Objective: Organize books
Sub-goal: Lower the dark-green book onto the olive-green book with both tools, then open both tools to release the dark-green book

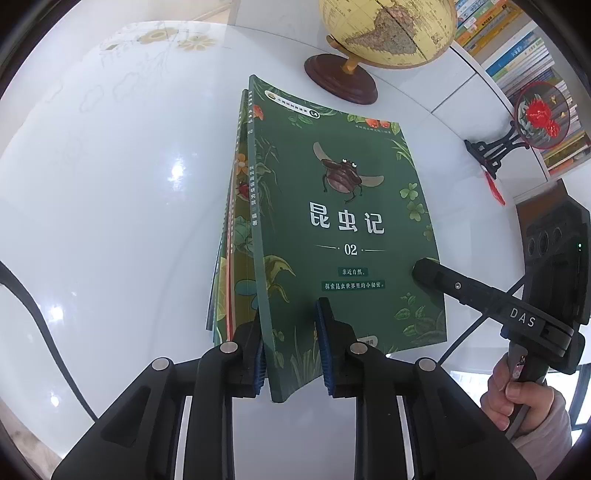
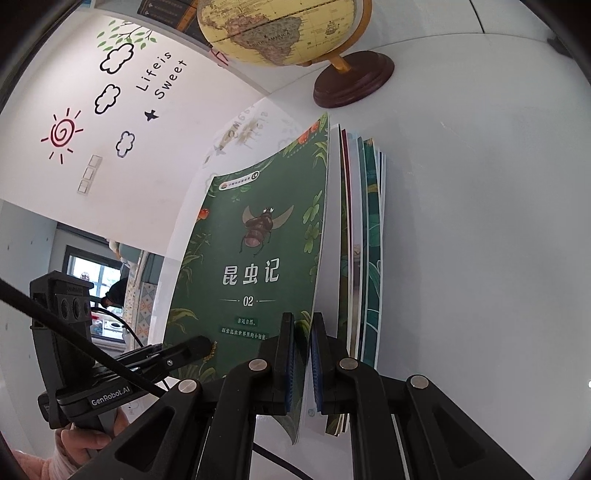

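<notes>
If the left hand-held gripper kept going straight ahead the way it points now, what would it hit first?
Likely the green insect book, already between the left hand-held gripper's fingers; beyond it, the globe's wooden base.

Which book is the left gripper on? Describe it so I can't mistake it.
Start at the globe on the white table; a row of thin books stands on edge just in front of its base. The left gripper straddles the outermost one, the green book. Only it shows a full cover: a winged beetle and "02".
</notes>
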Demonstrator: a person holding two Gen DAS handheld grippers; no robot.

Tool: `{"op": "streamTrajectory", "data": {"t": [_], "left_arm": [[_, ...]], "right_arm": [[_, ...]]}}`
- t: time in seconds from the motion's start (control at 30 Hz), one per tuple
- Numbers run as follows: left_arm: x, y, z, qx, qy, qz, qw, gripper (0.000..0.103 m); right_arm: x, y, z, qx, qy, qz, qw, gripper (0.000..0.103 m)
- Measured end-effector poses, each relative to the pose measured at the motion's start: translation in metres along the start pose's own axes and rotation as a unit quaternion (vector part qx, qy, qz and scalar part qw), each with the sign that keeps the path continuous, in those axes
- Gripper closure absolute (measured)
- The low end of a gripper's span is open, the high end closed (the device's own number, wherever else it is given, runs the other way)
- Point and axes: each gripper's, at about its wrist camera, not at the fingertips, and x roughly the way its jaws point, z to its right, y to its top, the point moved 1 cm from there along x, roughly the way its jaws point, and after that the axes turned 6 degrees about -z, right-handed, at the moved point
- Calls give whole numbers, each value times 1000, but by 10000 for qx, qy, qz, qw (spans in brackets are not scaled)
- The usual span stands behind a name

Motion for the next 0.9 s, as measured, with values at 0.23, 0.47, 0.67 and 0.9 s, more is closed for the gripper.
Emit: {"op": "streamTrajectory", "data": {"t": [0.23, 0.47, 0.67, 0.9], "left_arm": [[1, -2, 1, 26, 158, -18, 9999, 77], [2, -2, 1, -46, 156, -74, 9998, 63], [-3, -2, 5, -55, 297, 24, 9995, 22], [-12, -4, 3, -153, 259, 53, 9995, 22]], "right_arm": [[2, -1, 1, 146, 53, 9, 9999, 95], [2, 0, 0, 230, 55, 21, 9997, 95], [3, 0, 0, 377, 130, -16, 9992, 93], [2, 5, -9, 346, -158, -197, 9991, 77]]}}
